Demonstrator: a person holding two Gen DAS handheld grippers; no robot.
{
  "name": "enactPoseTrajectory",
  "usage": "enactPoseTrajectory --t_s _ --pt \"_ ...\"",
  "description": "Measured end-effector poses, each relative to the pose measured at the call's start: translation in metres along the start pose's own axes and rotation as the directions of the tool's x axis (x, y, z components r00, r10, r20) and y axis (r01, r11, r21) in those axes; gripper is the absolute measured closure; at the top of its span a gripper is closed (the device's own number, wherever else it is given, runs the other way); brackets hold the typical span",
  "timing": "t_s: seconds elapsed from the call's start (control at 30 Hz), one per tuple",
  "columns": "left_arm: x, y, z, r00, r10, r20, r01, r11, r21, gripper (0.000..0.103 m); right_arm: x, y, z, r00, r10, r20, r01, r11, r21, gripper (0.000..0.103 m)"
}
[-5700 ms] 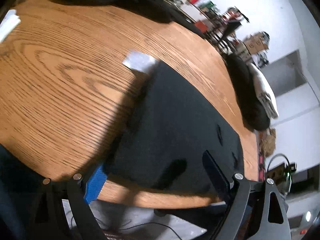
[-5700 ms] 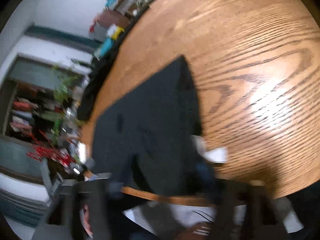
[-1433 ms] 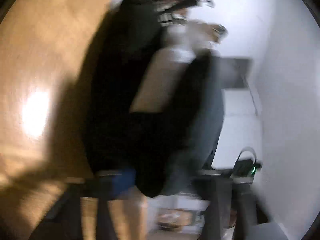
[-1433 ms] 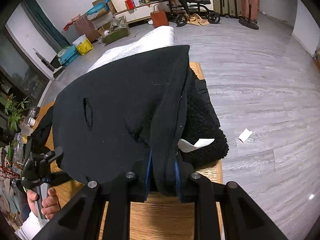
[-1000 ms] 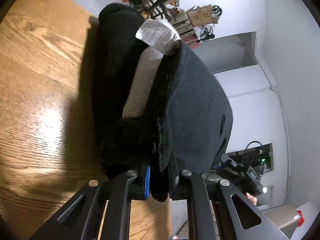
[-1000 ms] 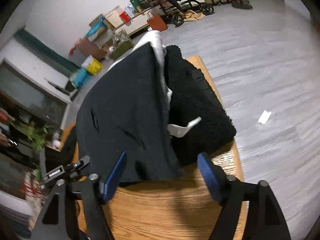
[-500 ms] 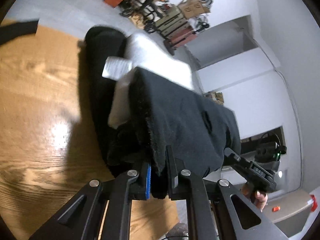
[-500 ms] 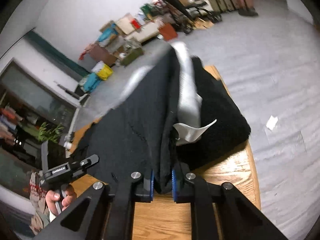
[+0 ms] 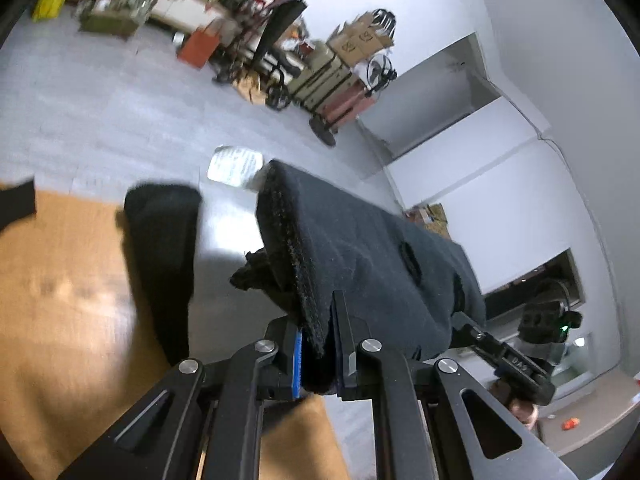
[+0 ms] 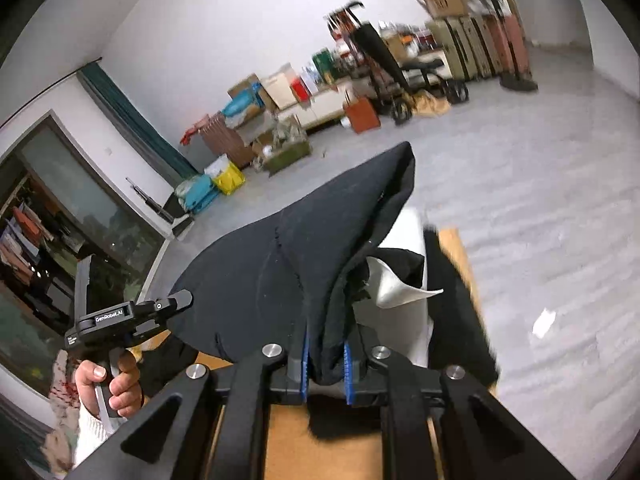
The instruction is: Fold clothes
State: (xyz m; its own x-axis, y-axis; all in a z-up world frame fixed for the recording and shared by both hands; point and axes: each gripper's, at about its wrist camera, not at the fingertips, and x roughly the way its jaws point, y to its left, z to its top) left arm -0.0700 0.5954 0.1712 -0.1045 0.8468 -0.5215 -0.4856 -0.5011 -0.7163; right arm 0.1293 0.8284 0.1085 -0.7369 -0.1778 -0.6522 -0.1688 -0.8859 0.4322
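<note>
Since a second ago the right gripper (image 10: 325, 364) has gone from spread wide to pinched on cloth, and both grippers have lifted the black fleece garment (image 9: 360, 256) clear of the wooden table (image 9: 60, 300), where it earlier sagged onto the pile.

Blue pads of the right gripper press a bunched fold of that garment between them, nearly together. Blue and black fingers of the left gripper (image 9: 318, 360) clamp another thick edge of it in the same way. The cloth spans between the two tools, stretched and hanging in the air, with a white care label (image 10: 394, 286) dangling on the right gripper's side.

Below it, a folded black fuzzy garment (image 9: 160, 248) lies at the table's far edge, with something white (image 10: 408, 240) beside it, perhaps another folded piece; motion blur makes that hard to judge.

A person's left hand (image 10: 108, 380) grips the left tool's handle. Beyond the table, cardboard boxes (image 10: 276, 88) of mixed goods stand along the wall; their contents are too small to tell.
</note>
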Motion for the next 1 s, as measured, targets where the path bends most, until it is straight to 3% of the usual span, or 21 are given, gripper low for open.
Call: enactPoseTrajectory --t_s 0.1,0.2,0.23,0.27,0.3,0.33,0.37,0.43,0.5,0.57,0.63,0.8,0.87,0.97,1.0 --pt "0.036 0.032 -0.009 1.0 0.022 -0.01 -0.022 1.0 -0.002 0.092 0.032 -0.022 0.006 1.0 -0.018 0.01 0.018 1.0 -0.002 0.09" --pt "0.063 0.08 -0.039 0.998 0.0 -0.066 -0.005 0.997 -0.073 0.092 0.067 -0.05 -0.018 0.999 -0.011 -0.04 0.012 1.0 0.024 0.09" --pt "0.067 0.092 -0.05 0.996 -0.015 -0.082 0.007 0.995 -0.095 0.087 0.075 -0.058 -0.028 0.998 -0.012 -0.062 0.014 1.0 0.029 0.09" --pt "0.065 0.103 -0.062 0.995 -0.028 -0.097 0.017 0.993 -0.121 0.071 0.079 -0.067 -0.042 0.996 -0.008 -0.087 0.012 0.999 0.046 0.085" --pt "0.06 0.111 -0.073 0.992 -0.033 -0.119 0.015 0.989 -0.144 0.058 0.08 -0.078 -0.057 0.994 0.006 -0.113 0.003 0.997 0.082 0.069" --pt "0.051 0.118 -0.081 0.99 -0.032 -0.139 0.009 0.987 -0.163 0.034 0.077 -0.085 -0.065 0.992 0.01 -0.125 0.002 0.995 0.1 0.06" --pt "0.041 0.123 -0.086 0.989 -0.031 -0.147 0.005 0.985 -0.172 0.025 0.071 -0.092 -0.071 0.991 0.015 -0.13 0.0 0.994 0.114 0.055" --pt "0.02 0.126 -0.084 0.992 -0.027 -0.126 0.007 0.988 -0.153 0.026 0.041 -0.101 -0.074 0.997 0.02 -0.073 -0.012 0.995 0.103 0.048" --pt "0.001 0.118 -0.066 0.998 0.006 -0.069 -0.014 0.994 -0.111 0.025 0.018 -0.104 -0.069 0.999 0.007 -0.033 -0.004 0.996 0.085 0.033" --pt "-0.005 0.104 -0.038 0.999 0.04 -0.013 -0.04 0.998 -0.048 0.024 0.006 -0.098 -0.057 1.0 -0.018 -0.009 0.018 0.998 0.061 0.032" --pt "0.007 0.091 -0.009 0.999 0.052 -0.015 -0.052 0.999 0.012 0.024 0.002 -0.088 -0.041 0.999 -0.04 0.015 0.04 0.998 0.042 0.032" --pt "0.055 0.078 0.016 0.983 0.151 -0.1 -0.149 0.988 0.032 0.024 0.036 -0.066 -0.004 0.989 -0.148 -0.015 0.148 0.989 0.006 0.034" --pt "0.067 0.064 0.007 0.978 0.158 -0.138 -0.149 0.986 0.07 0.024 0.054 -0.064 0.005 0.98 -0.191 -0.059 0.19 0.982 -0.024 0.037" --pt "0.086 0.059 -0.011 0.952 0.219 -0.214 -0.197 0.973 0.12 0.024 0.079 -0.064 0.014 0.967 -0.219 -0.131 0.214 0.976 -0.046 0.04" --pt "0.091 0.059 -0.016 0.945 0.22 -0.24 -0.196 0.973 0.121 0.025 0.089 -0.064 0.015 0.965 -0.204 -0.163 0.2 0.979 -0.042 0.049"
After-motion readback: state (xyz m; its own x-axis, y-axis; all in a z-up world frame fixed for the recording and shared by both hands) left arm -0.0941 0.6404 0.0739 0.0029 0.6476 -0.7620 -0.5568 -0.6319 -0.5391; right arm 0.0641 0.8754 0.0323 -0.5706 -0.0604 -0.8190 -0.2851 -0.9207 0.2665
